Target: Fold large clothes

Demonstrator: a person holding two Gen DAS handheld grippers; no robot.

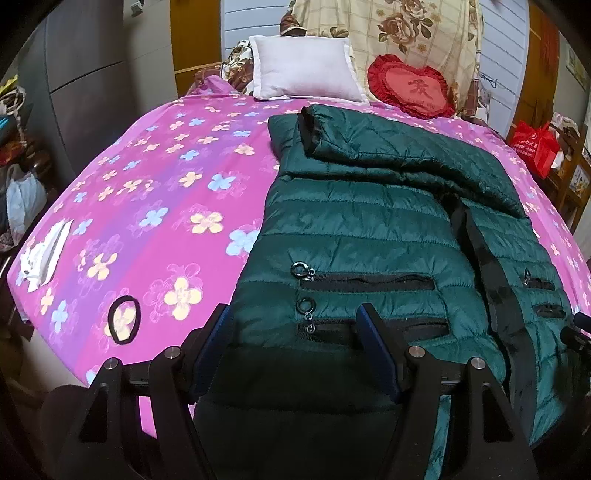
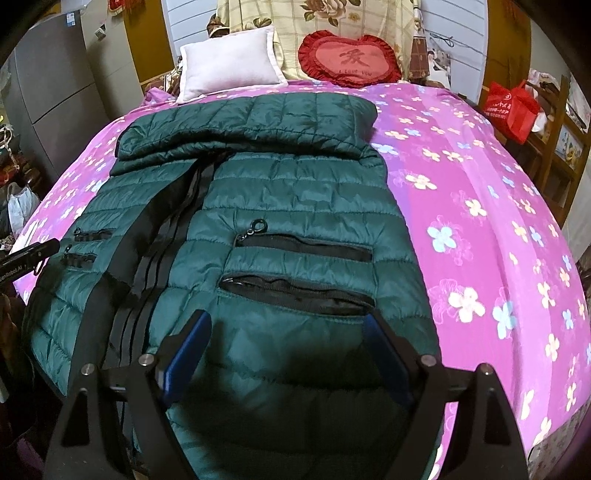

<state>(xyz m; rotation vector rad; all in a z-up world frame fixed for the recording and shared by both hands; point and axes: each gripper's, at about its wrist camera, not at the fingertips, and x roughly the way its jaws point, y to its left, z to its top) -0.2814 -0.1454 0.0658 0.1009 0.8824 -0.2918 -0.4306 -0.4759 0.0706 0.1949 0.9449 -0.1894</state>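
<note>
Green quilted jacket (image 1: 369, 229): lay front-up on the bed (image 1: 155, 206), zip side up, hem towards both cameras
Sleeves: both looked already folded across the upper body, cuff (image 1: 308, 129) on the left side
Left gripper (image 1: 295, 328): jaws were wide apart over the hem on the left front panel, by the pocket zips (image 1: 306, 291), nothing between the pads
Right gripper (image 2: 288, 332): jaws wide apart over the hem on the right panel, below the lower pocket (image 2: 295, 291), holding nothing
Progress: early-to-mid by my read; sleeves in, body fold from hem to collar not yet done
Next: probably pinch both hem corners and carry them up
Surface: pink floral sheet, soft, a hair tie (image 1: 124, 319) and white packet (image 1: 46, 254) near the left edge
Room: white pillow (image 1: 306, 70), red heart cushion (image 1: 410, 86), floral blanket (image 1: 406, 33) at the head, red bag (image 1: 533, 146) right, grey wardrobe (image 1: 88, 74) left
</note>
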